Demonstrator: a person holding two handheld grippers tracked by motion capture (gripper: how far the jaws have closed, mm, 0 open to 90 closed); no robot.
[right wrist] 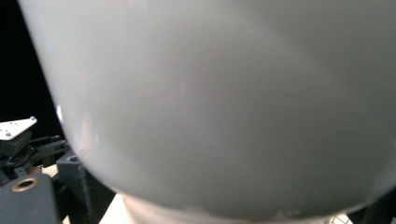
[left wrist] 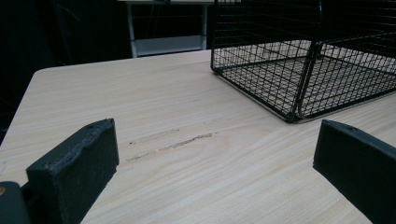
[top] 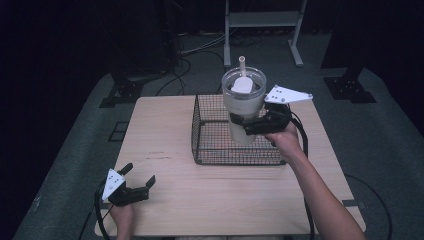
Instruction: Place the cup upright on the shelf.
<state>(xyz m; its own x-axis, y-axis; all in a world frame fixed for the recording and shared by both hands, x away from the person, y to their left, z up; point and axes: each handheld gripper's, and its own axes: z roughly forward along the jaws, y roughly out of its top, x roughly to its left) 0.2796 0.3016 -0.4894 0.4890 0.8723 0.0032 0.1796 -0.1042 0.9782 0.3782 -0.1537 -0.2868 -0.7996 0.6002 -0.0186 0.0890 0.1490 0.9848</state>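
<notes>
A tall white tumbler [top: 243,107] with a clear lid and a straw [top: 242,64] stands upright inside the black wire basket [top: 210,150]. My right gripper [top: 243,126] is shut on the tumbler's lower body from the right. Whether the tumbler's base rests on the basket floor I cannot tell. In the right gripper view the tumbler's white wall [right wrist: 224,102] sits close up between the jaws. My left gripper [top: 141,173] lies at the table's front left, open with nothing in it. Its fingers [left wrist: 79,163] frame bare wood, and the basket [left wrist: 299,70] stands beyond them to the right.
The light wooden table [top: 165,130] has free room left of and in front of the basket. Stands, cables and a metal frame [top: 262,20] sit on the dark floor behind the table. The left gripper [right wrist: 18,135] appears far off in the right gripper view.
</notes>
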